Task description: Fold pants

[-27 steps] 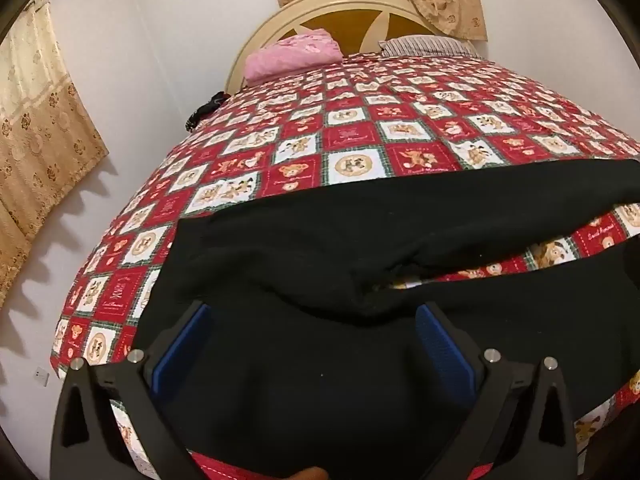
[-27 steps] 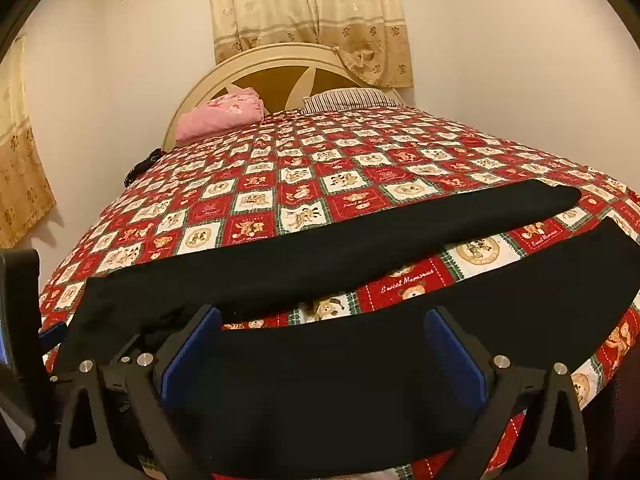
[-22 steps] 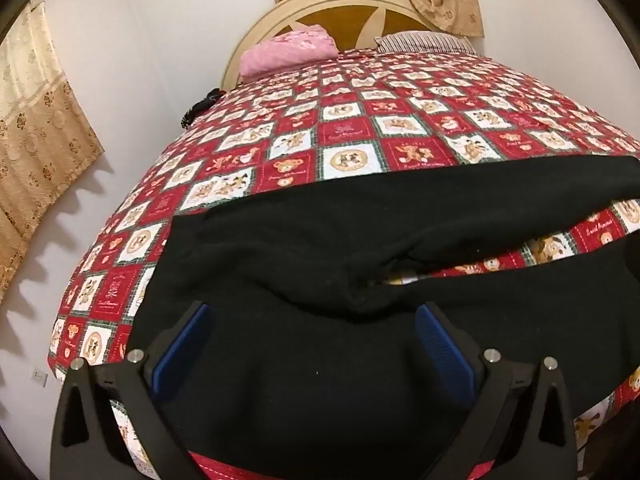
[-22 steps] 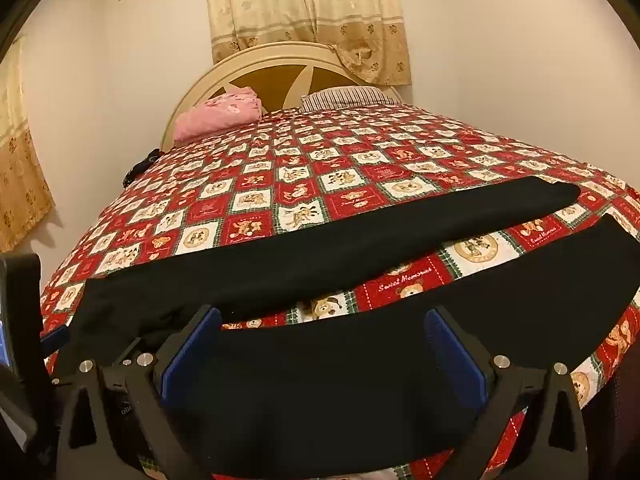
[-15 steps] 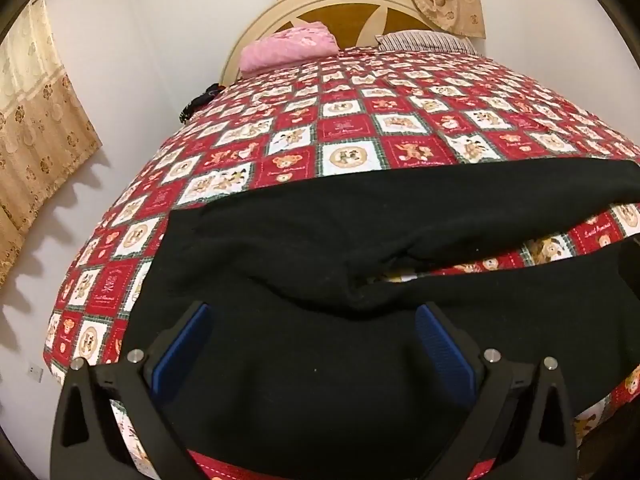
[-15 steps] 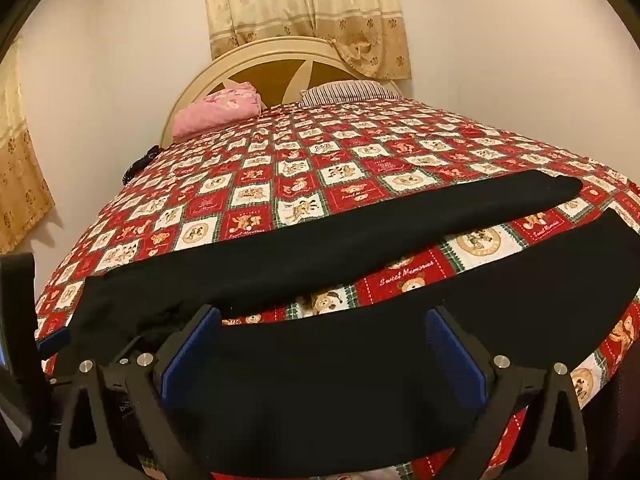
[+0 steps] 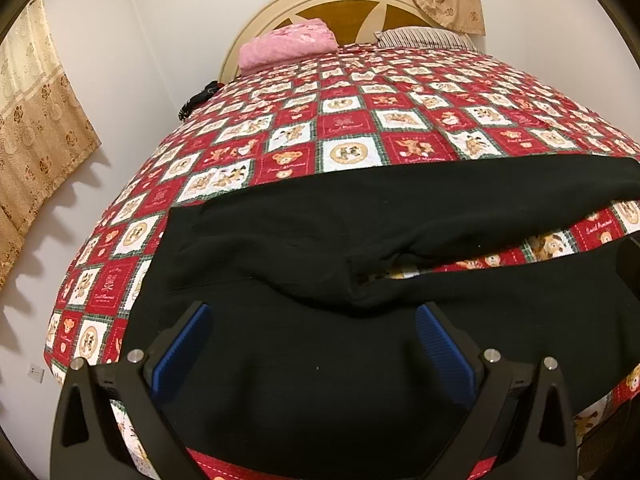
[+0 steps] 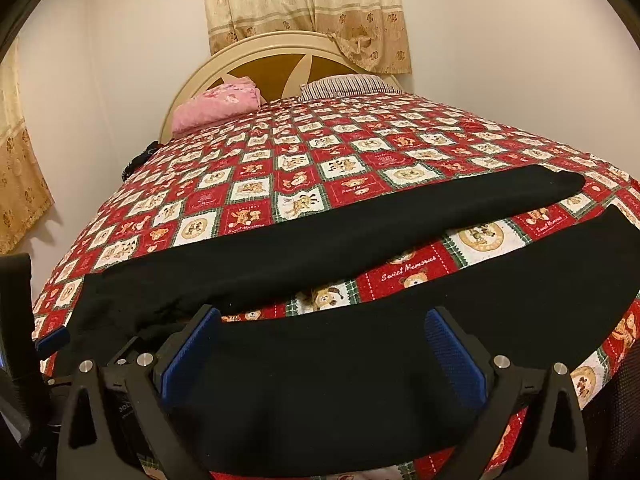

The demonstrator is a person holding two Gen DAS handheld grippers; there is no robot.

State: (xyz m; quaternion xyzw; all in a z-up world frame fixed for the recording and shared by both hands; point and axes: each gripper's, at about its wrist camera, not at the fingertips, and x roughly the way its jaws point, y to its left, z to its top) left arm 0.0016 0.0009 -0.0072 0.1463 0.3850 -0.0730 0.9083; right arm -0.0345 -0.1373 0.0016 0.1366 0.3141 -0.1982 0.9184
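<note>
Black pants (image 7: 304,240) lie spread flat on the red patchwork quilt (image 7: 348,124), waist at the left, both legs running right with a gap of quilt between them. My left gripper (image 7: 314,354) is open and empty, hovering over the waist and near leg. My right gripper (image 8: 322,356) is open and empty over the near leg (image 8: 400,340). The far leg (image 8: 360,236) lies beyond it and ends at the right. The left gripper's side (image 8: 52,340) shows at the right wrist view's left edge.
A pink folded blanket (image 7: 288,46) and a striped pillow (image 7: 424,37) lie at the cream headboard (image 8: 280,60). Curtains hang behind (image 8: 308,8) and at the left wall (image 7: 36,120). A dark object (image 7: 198,98) lies at the bed's far left edge.
Both views have shifted slightly; the left gripper has moved a little over the waist. The pants lie as before and both grippers stay open.
</note>
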